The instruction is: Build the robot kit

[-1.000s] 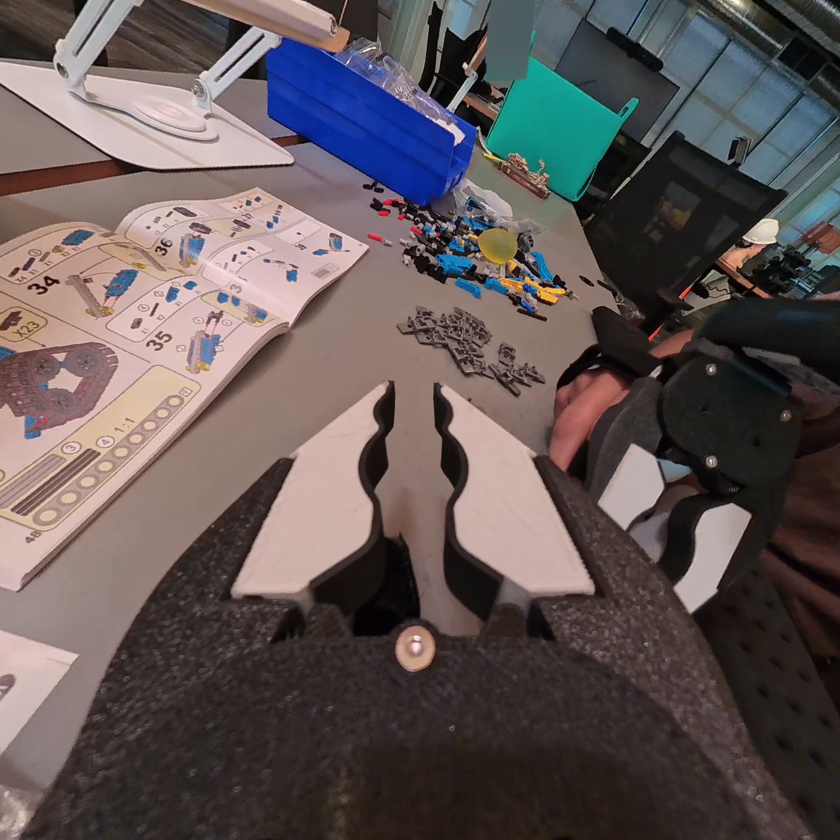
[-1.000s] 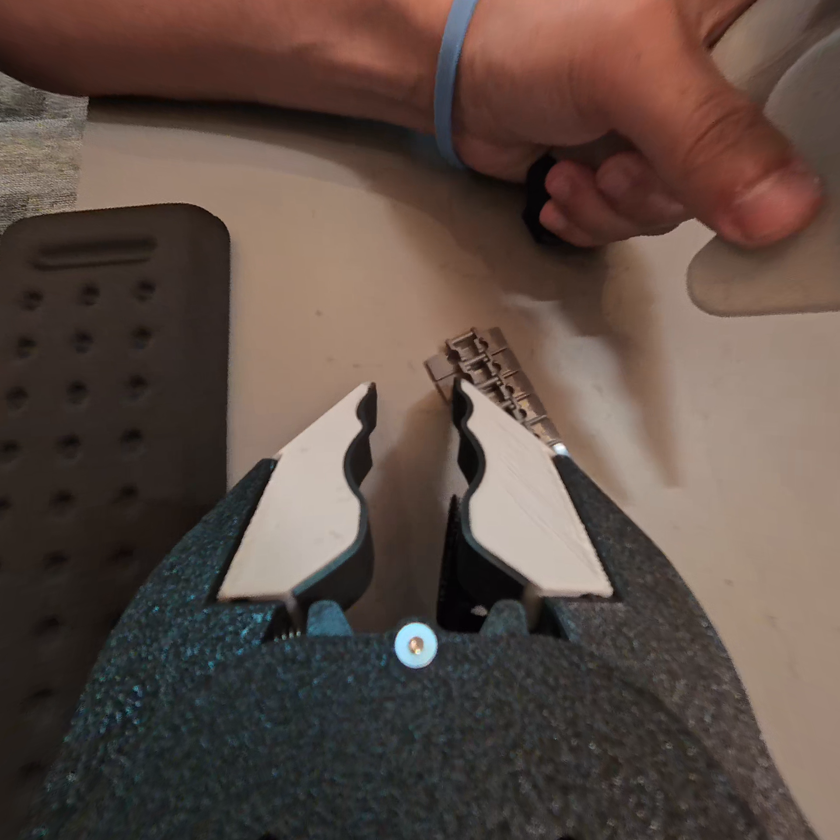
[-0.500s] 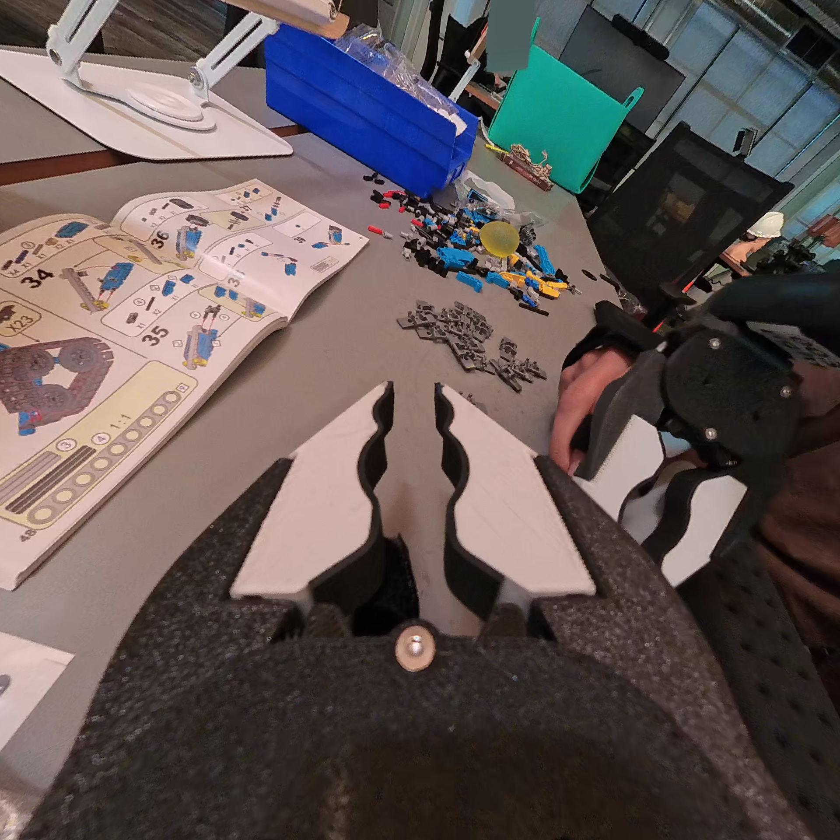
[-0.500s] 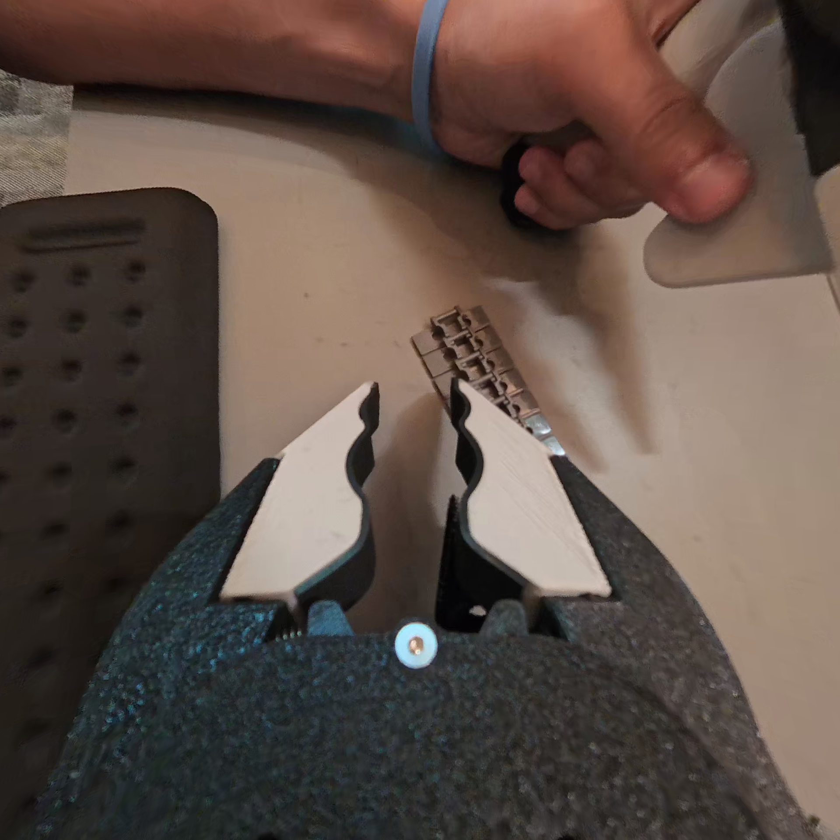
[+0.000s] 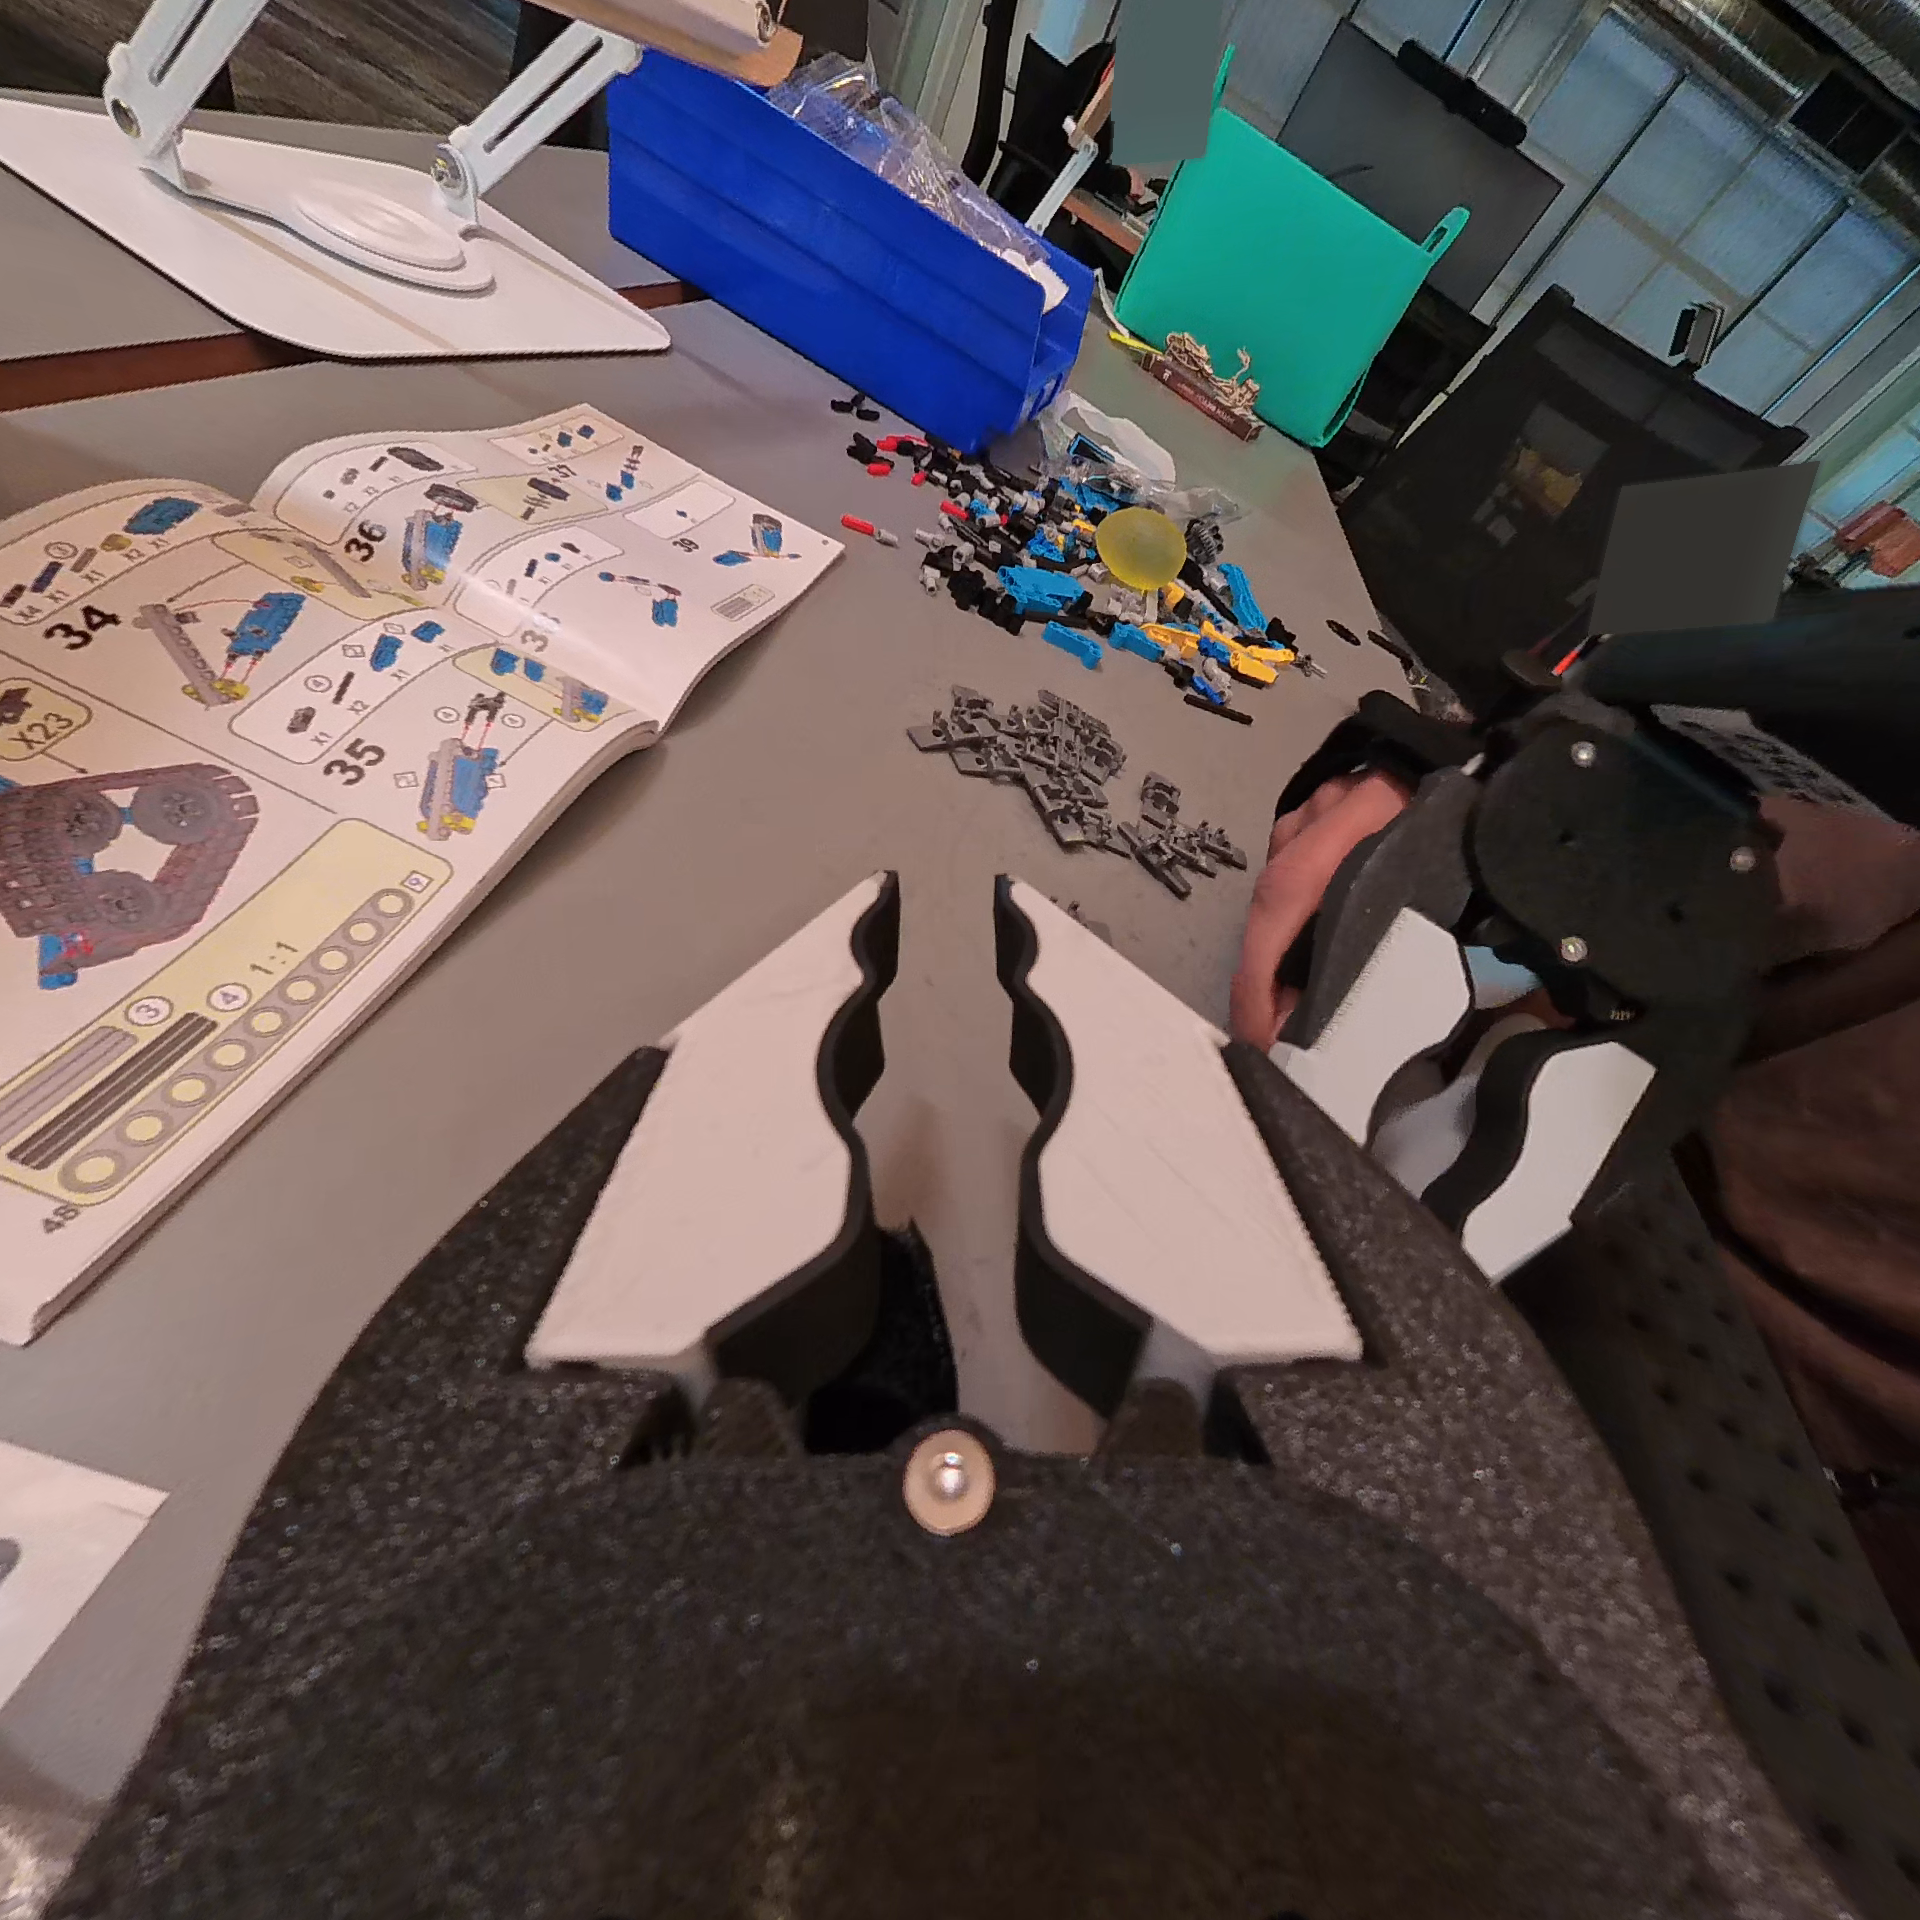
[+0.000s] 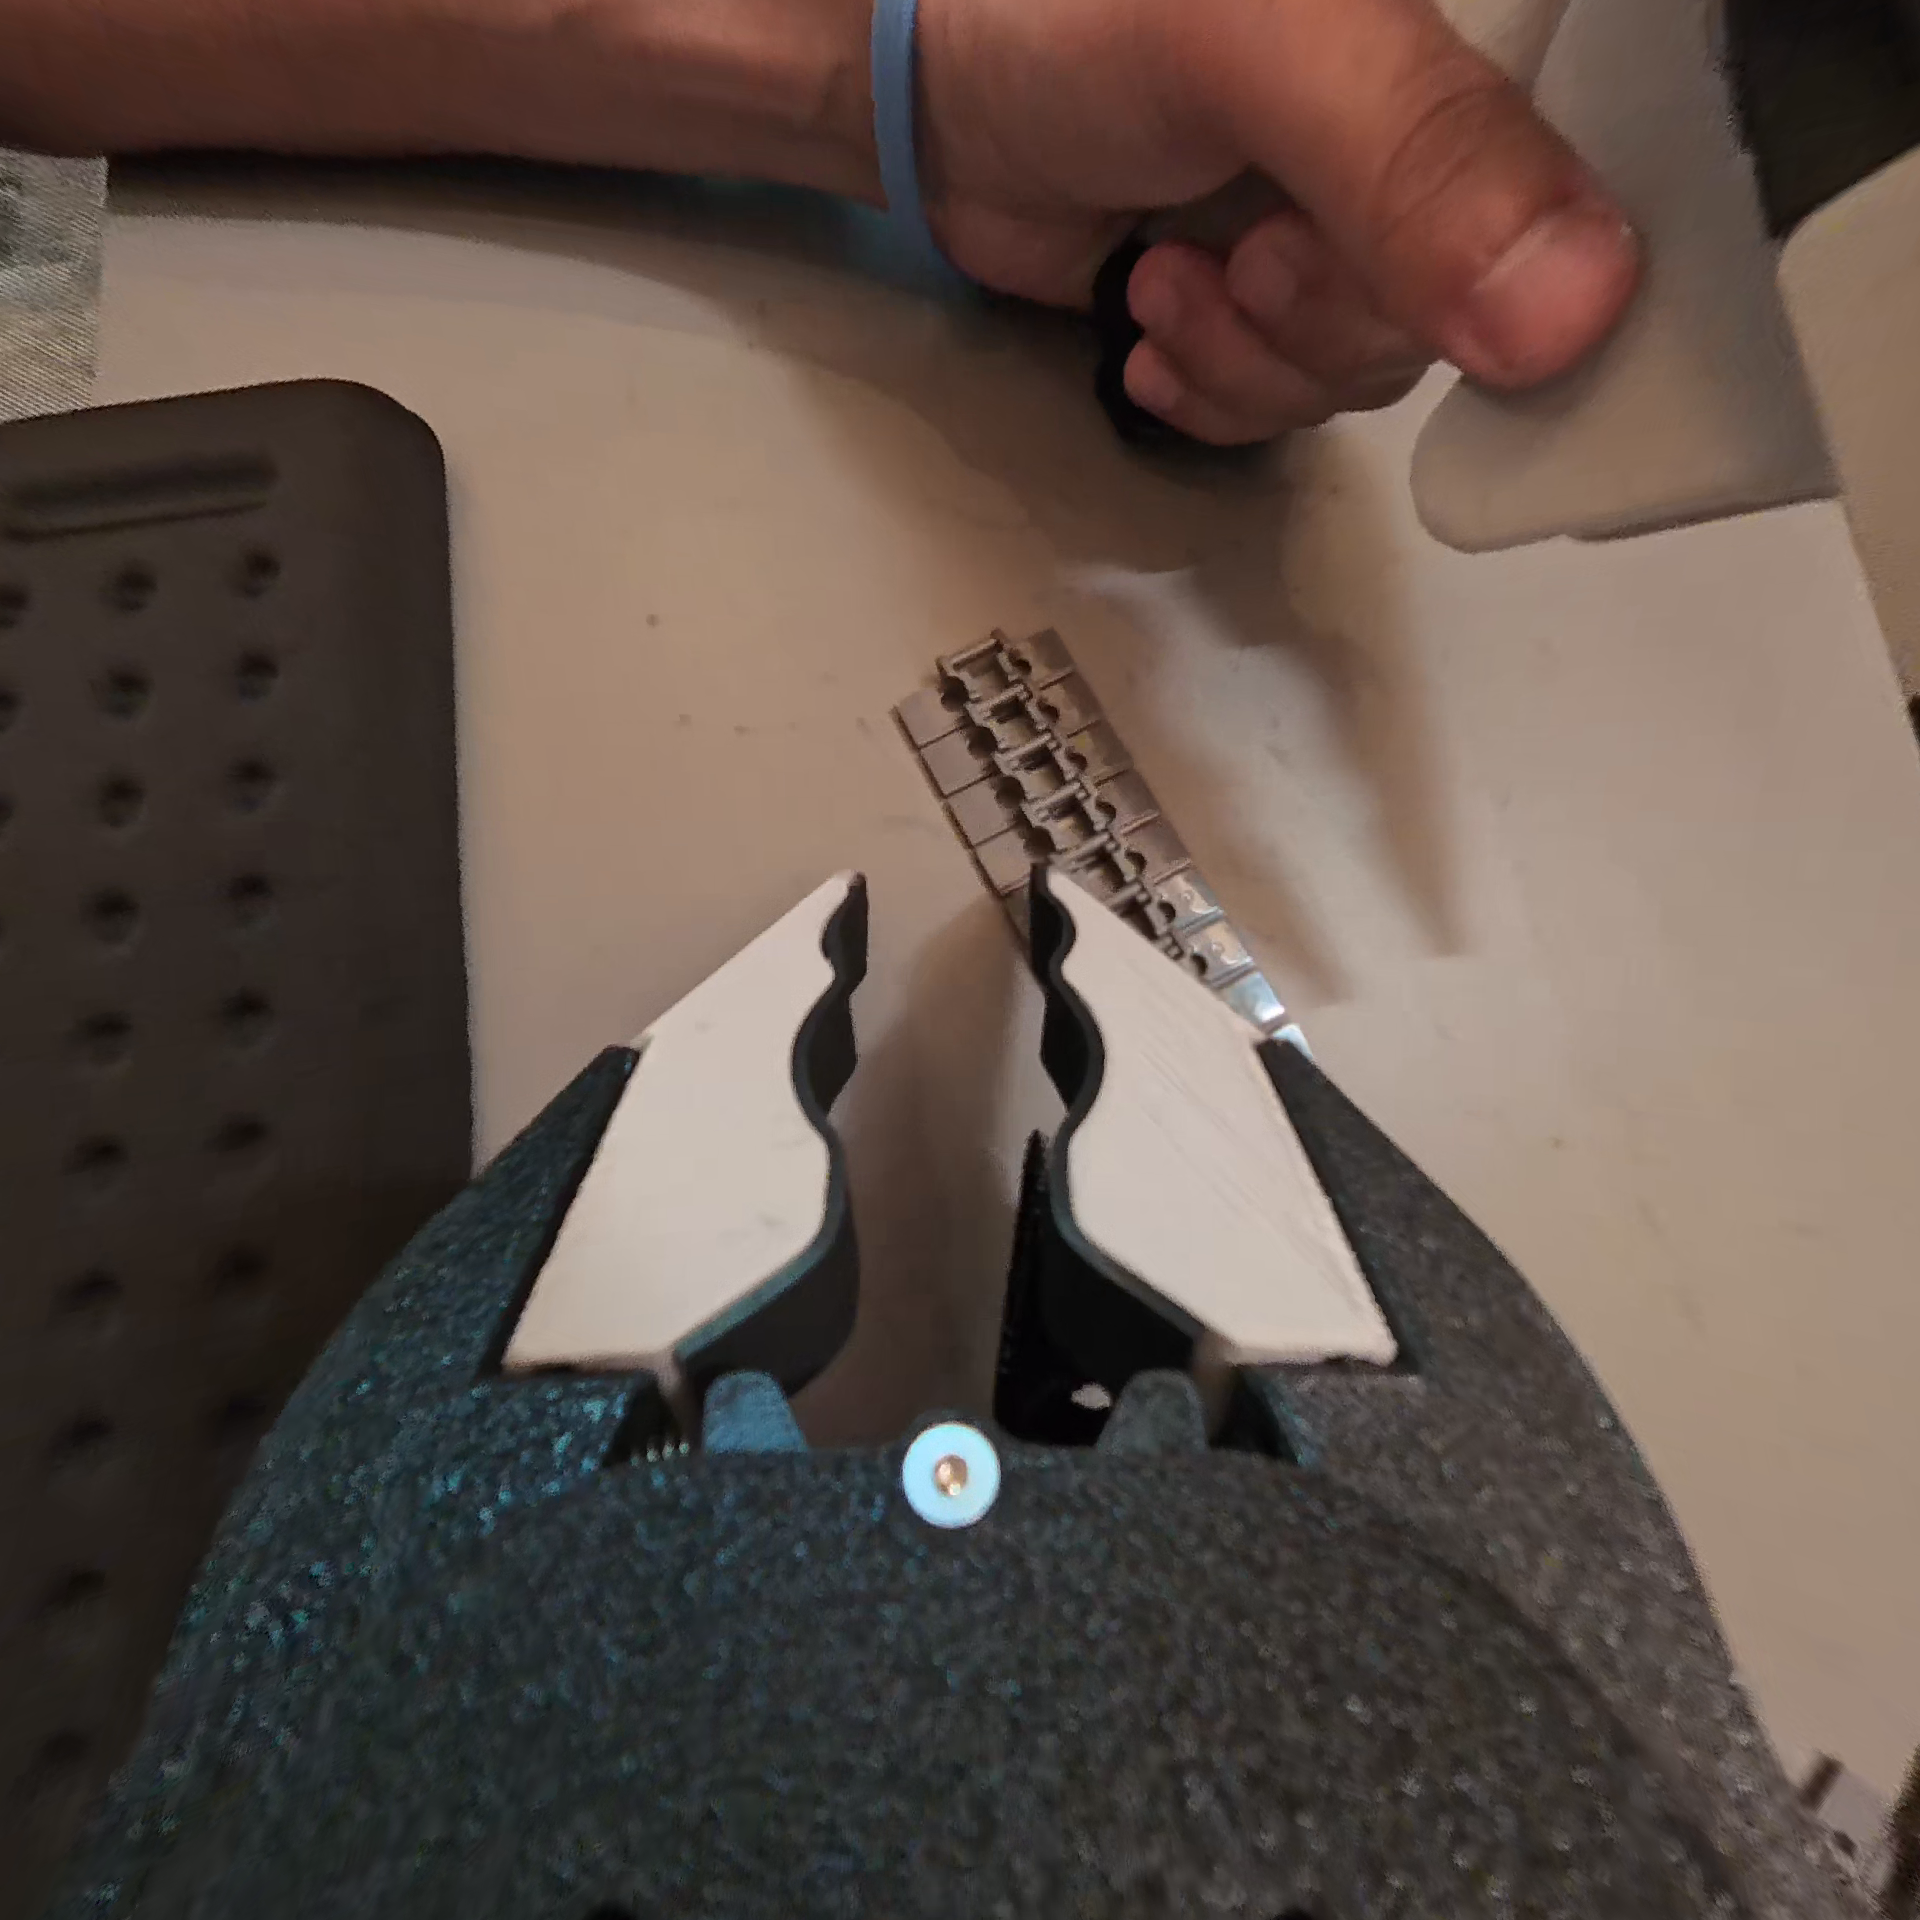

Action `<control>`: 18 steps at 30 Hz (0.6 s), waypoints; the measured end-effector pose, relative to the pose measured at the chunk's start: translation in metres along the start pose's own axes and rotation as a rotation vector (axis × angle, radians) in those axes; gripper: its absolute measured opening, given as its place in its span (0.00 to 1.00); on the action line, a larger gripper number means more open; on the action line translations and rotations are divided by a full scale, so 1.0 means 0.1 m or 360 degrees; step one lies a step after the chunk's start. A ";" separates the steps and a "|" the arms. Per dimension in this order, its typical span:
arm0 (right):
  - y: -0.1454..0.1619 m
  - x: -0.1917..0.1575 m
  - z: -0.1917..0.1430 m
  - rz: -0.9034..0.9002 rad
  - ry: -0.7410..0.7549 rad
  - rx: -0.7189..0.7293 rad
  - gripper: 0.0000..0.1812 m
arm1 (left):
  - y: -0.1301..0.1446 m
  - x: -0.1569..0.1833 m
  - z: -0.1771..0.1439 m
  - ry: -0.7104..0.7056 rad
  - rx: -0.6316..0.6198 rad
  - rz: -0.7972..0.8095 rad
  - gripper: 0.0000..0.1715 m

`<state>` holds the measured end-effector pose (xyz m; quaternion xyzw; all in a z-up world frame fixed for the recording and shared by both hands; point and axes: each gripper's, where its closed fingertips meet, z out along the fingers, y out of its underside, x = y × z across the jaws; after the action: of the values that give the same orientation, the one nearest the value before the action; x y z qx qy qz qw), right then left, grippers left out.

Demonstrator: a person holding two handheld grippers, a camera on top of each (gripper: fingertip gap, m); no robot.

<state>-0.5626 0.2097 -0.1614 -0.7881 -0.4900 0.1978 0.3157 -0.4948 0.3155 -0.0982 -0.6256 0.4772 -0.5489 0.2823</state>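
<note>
My left gripper (image 5: 948, 894) is open and empty, held low over the grey table (image 5: 727, 935). A pile of loose grey track links (image 5: 1049, 748) lies ahead of it. My right gripper (image 6: 948, 894) is open and empty, pointing down at a joined strip of grey track links (image 6: 1039, 790). Its right fingertip overlaps the strip's near end. The right gripper also shows in the left wrist view (image 5: 1455, 1101). A hand (image 6: 1247, 208) with a blue wristband grips the left gripper's handle, beyond the strip.
An open instruction booklet (image 5: 364, 727) lies on the left. A heap of blue, black and yellow bricks (image 5: 1122, 592), a blue bin (image 5: 831, 260), a green board (image 5: 1278, 270) and a white stand (image 5: 312, 239) sit farther back. A black perforated mat (image 6: 208, 935) lies left of the right gripper.
The right gripper has drawn back a little, so more of the track strip shows. The hand and the left gripper have shifted slightly nearer the strip. Both grippers stay open.
</note>
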 end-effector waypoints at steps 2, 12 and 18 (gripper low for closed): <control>0.06 0.00 0.02 0.0019 -0.0022 -0.0035 0.17 | 0.00 0.00 0.00 0.0001 0.0000 -0.0002 0.10; 0.11 0.04 -0.07 -0.0011 -0.0007 -0.0037 0.16 | 0.00 0.00 0.00 0.0002 0.0000 -0.0010 0.10; 0.14 0.05 -0.06 -0.0015 -0.0009 -0.0047 0.15 | 0.00 0.00 0.00 0.0003 0.0000 -0.0013 0.11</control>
<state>-0.5474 0.2077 -0.1667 -0.7898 -0.4974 0.1912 0.3036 -0.4949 0.3158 -0.0985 -0.6269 0.4749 -0.5506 0.2796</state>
